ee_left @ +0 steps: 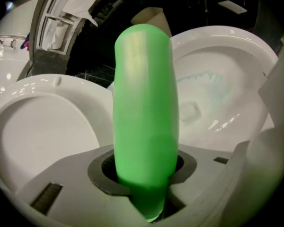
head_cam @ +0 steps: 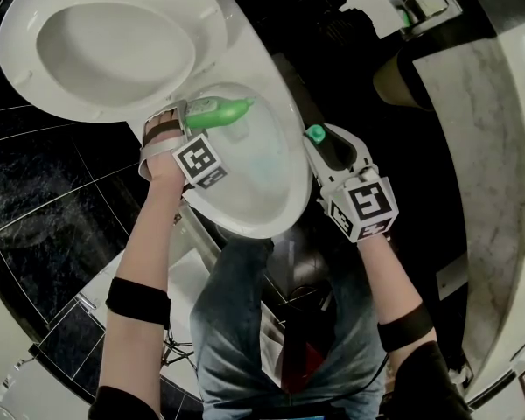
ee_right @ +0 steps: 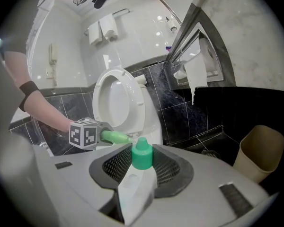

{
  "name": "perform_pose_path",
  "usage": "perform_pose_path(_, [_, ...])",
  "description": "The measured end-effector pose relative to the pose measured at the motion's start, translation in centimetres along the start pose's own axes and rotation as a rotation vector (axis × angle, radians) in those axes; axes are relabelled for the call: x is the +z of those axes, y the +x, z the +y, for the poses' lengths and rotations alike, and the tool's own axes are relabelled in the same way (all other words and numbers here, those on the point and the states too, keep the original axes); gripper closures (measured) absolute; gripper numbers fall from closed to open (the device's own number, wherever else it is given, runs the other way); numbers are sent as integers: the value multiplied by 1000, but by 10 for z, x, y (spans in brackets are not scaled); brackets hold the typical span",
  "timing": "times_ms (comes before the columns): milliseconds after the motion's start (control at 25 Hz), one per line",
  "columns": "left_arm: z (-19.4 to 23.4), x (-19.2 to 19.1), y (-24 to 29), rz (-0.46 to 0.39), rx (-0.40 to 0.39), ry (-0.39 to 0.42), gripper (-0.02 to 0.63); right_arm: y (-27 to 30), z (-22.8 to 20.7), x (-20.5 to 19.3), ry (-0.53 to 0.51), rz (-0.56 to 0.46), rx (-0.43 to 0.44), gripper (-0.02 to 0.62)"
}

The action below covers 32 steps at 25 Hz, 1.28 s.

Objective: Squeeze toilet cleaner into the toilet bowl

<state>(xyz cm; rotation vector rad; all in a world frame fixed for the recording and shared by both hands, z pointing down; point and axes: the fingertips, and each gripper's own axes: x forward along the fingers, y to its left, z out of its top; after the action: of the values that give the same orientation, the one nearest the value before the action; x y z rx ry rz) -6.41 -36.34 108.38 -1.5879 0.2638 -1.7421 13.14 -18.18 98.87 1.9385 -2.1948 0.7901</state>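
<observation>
My left gripper (head_cam: 192, 117) is partway closed, its pads clamped on the body of the green cleaner bottle (head_cam: 220, 111). The bottle lies almost level above the back of the toilet bowl (head_cam: 271, 221), just in front of the raised lid (head_cam: 114, 42). My right gripper (head_cam: 320, 143) hangs just outside the bowl's right rim, its jaws also half closed, pinching the small green cap (head_cam: 315, 133).

I judge the squeeze to be under way, since a pale blue-green smear (ee_left: 210, 82) already marks the bowl's inner wall. To do it well, I would tip the bottle so its outlet points down inside the rim. I cannot make out the nozzle itself from here. Then I would tighten the jaws slowly and sweep along the rim, so the cleaner runs down the whole wall instead of pooling in one place. The cap should stay outside the bowl, clear of drips.

The bottle is smooth, satin green plastic, a long rounded cylinder tapering at its ends. It looks soft enough to dent, so too hard a pinch could make it spurt or slide out of the pads. The bowl and lid are glossy white ceramic or plastic, slick and curved. The cap is a short cylinder with a blunt cone on top, which makes it easy to lose from a light grip.
</observation>
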Motion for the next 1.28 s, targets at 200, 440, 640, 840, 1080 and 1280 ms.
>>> perform_pose_path(200, [1, -20, 7, 48, -15, -37, 422, 3, 2, -2, -7, 1, 7, 445])
perform_pose_path(440, [1, -46, 14, 95, -35, -94, 423, 10, 7, -1, -8, 6, 16, 445])
perform_pose_path(640, [-1, -70, 19, 130, -35, -126, 423, 17, 15, -1, -15, 9, 29, 445])
perform_pose_path(840, [-2, -95, 21, 163, -27, -146, 423, 22, 19, -2, -18, 14, 41, 445])
perform_pose_path(1080, [-6, -124, 21, 199, -23, -168, 423, 26, 24, -3, -26, 21, 55, 445])
perform_pose_path(1280, [-12, -149, 19, 229, -24, -183, 423, 28, 27, -3, -34, 26, 62, 445])
